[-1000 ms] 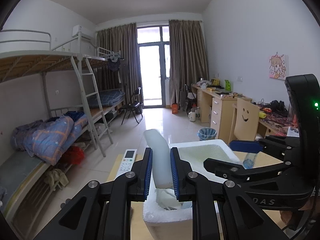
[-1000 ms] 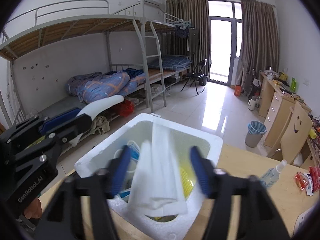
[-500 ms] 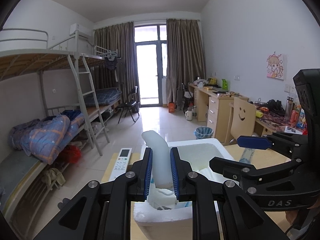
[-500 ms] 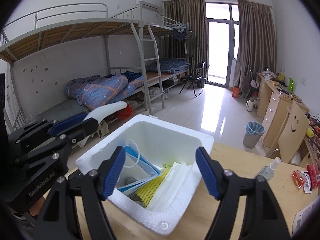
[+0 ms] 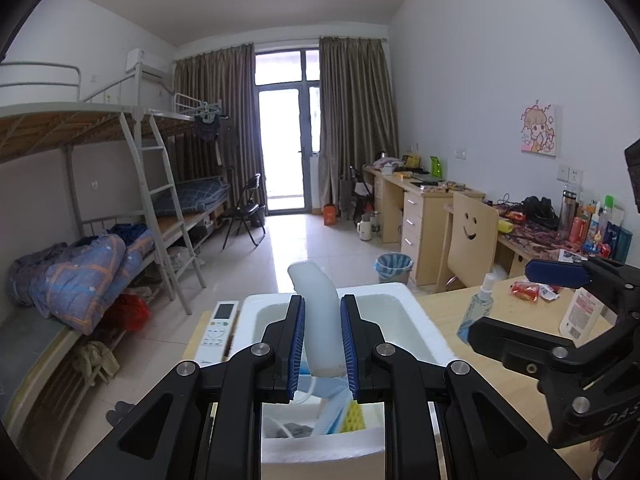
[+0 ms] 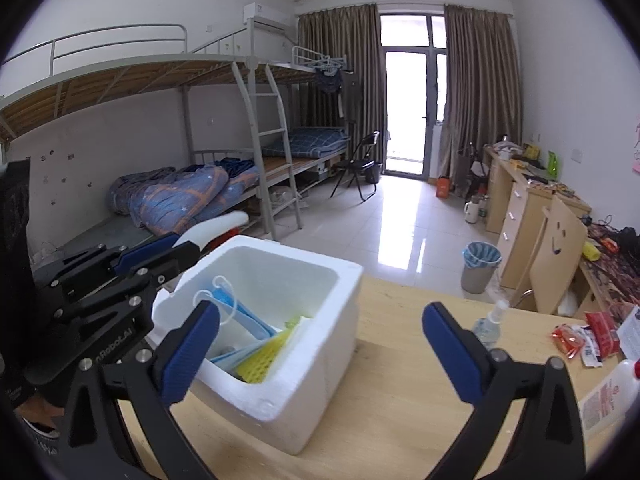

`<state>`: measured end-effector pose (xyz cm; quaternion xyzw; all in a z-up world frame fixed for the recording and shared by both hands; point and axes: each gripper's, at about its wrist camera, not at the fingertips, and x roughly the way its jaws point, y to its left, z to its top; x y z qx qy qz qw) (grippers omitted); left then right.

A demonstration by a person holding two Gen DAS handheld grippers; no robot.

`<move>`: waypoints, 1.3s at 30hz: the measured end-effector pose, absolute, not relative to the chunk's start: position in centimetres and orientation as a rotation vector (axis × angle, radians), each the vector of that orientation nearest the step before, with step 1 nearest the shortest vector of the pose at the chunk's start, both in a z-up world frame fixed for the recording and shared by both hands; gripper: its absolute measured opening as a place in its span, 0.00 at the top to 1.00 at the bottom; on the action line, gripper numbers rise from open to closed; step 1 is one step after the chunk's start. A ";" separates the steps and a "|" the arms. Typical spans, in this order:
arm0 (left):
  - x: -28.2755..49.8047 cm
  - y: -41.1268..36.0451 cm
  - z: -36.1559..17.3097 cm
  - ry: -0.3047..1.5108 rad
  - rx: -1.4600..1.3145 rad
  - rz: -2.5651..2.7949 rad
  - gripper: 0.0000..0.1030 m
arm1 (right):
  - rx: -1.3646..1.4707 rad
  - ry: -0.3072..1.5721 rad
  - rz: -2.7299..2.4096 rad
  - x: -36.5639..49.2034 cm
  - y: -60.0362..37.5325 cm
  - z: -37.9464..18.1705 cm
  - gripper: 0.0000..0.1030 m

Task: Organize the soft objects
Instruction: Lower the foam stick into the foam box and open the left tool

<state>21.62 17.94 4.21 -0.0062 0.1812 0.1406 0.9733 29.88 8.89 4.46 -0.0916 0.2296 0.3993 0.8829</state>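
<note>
On wooden table [image 6: 392, 392]: left tongs [image 5: 320, 344] pinch foam strip [image 5: 318, 320]; right tongs [image 6: 320, 344], just opening, empty.

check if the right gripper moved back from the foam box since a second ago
Yes. The right gripper has backed away from the foam box, jaws just opened, nothing between them.

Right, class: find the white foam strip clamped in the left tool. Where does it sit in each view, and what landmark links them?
Left wrist view: white foam strip stands centre, between the left tool pads, above the foam box.
Right wrist view: it pokes out at left, beyond the box's left rim.
Shared landmark: blue-lined waste bin.
</note>
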 end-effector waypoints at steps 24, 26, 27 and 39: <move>23.2 16.9 3.8 0.337 0.017 0.350 0.01 | -0.134 0.462 0.775 30.0 4.8 4.2 0.01; 23.2 16.7 3.9 0.342 0.022 0.353 0.01 | -0.129 0.463 0.777 30.0 4.6 4.2 0.01; 23.2 16.8 4.0 0.343 0.021 0.354 0.01 | -0.126 0.463 0.778 30.0 4.6 4.2 0.01; 20.7 15.7 5.4 0.321 -0.002 0.360 0.01 | -0.117 0.449 0.783 29.1 3.6 4.2 0.01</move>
